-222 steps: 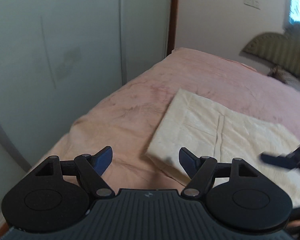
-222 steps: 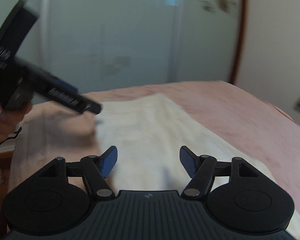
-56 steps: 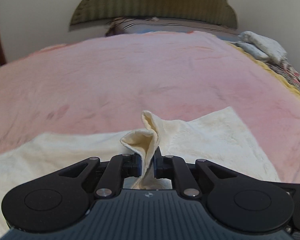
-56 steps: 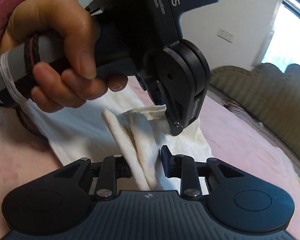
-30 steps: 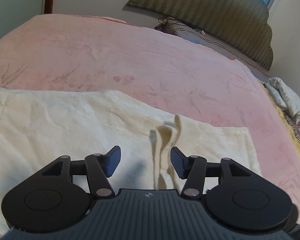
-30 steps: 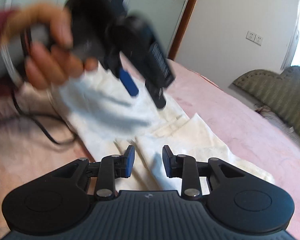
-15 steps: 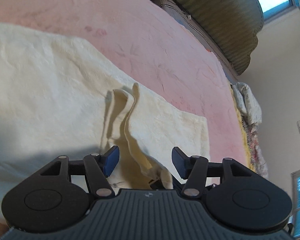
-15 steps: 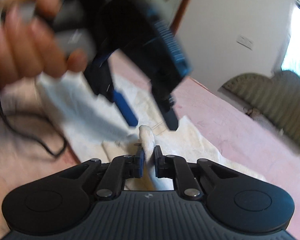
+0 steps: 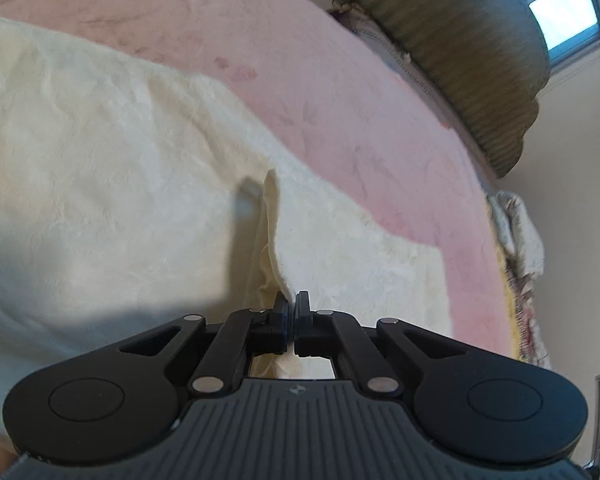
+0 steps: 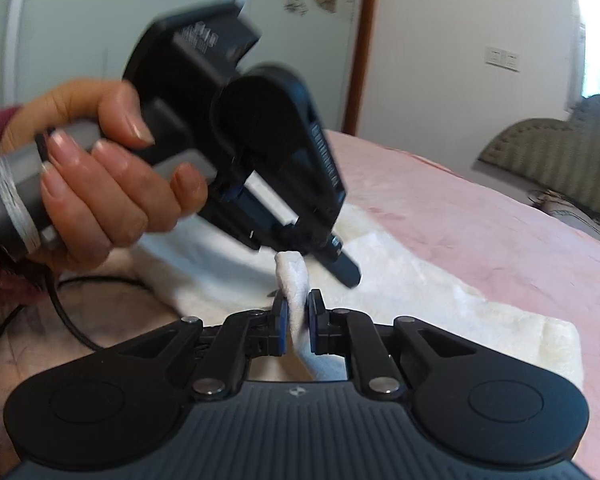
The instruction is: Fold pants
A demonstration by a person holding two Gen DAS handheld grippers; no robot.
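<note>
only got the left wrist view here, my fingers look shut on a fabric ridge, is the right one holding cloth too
Observer: Yes. The right hand-held gripper is shut on a raised fold of the cream fabric pants.
Operator: how close are the two
Observer: Close; the left hand-held gripper sits just beyond that fold in the right wrist view.
Operator: anything near the edge i should know
Observer: A black cable lies on the pink bedspread, left of the pants.
</note>
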